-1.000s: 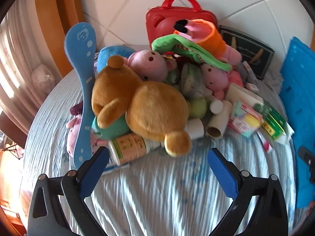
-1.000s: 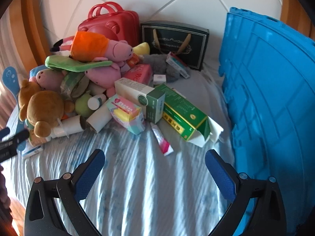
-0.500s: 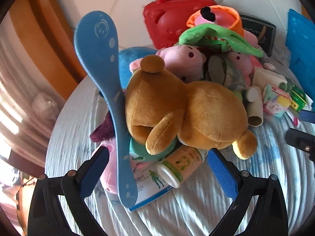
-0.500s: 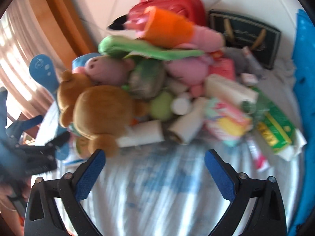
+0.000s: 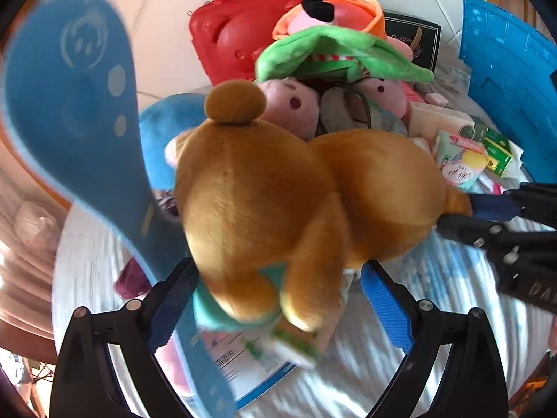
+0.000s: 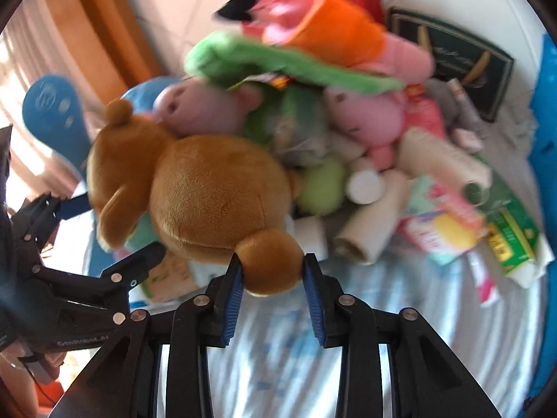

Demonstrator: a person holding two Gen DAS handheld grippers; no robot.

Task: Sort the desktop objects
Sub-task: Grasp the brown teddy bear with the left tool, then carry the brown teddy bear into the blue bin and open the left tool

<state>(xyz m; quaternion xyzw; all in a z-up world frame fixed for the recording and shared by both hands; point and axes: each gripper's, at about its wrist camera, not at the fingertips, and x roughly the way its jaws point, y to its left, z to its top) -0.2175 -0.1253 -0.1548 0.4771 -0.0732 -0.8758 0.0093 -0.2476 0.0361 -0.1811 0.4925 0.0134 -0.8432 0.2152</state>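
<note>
A brown teddy bear (image 5: 296, 191) lies on the heap of toys and boxes, also seen in the right wrist view (image 6: 209, 188). My left gripper (image 5: 278, 303) is open with the bear's head and arm between its blue fingers. My right gripper (image 6: 271, 278) is shut on the bear's round foot (image 6: 271, 261); it shows at the right of the left wrist view (image 5: 487, 209). A pale bottle (image 5: 299, 338) and a leaflet lie under the bear.
A blue long-handled paddle (image 5: 80, 111) stands at left. Behind are pink plush pigs (image 6: 365, 118), a green and orange plush (image 5: 334, 45), a red case (image 5: 250, 28), a dark gift bag (image 6: 452, 55), cardboard tubes, medicine boxes (image 6: 508, 237) and a blue crate (image 5: 511, 80) at right.
Both grippers moved in on the bear. The right gripper narrowed from wide open and shut on the bear's foot. The left gripper came up around the bear's head, still open.
</note>
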